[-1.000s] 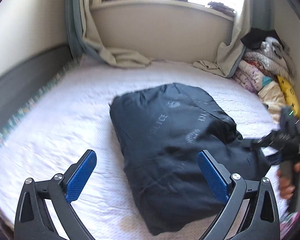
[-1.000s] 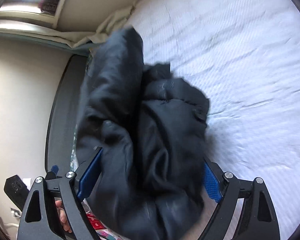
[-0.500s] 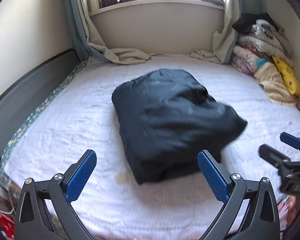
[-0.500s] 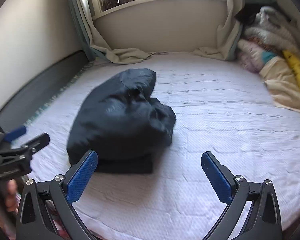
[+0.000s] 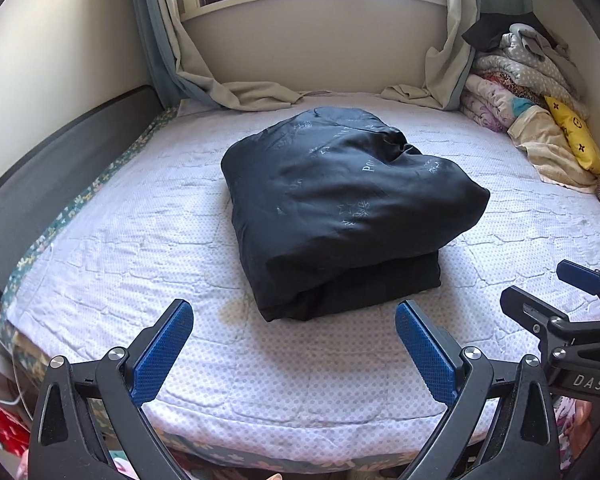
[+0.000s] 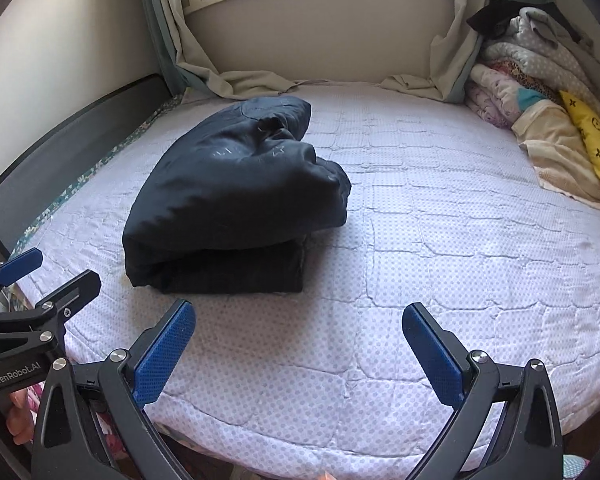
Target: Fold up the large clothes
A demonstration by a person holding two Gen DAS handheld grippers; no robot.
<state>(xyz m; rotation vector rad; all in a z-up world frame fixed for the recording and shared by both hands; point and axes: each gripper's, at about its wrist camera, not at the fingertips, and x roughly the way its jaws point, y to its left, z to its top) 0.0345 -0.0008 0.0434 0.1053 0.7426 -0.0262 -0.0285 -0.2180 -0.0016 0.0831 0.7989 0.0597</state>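
A dark navy padded jacket [image 5: 340,208] is seen folded into a thick bundle on the bed [image 5: 140,240], toward the mattress centre, at 12 o'clock from the left gripper [image 5: 294,350]. From the right gripper [image 6: 299,354] it is placed at 11 o'clock. Both sets of jaws are spread wide with nothing between them, above the near mattress edge. A pile of bedding [image 5: 528,92] is stacked at 2 o'clock.
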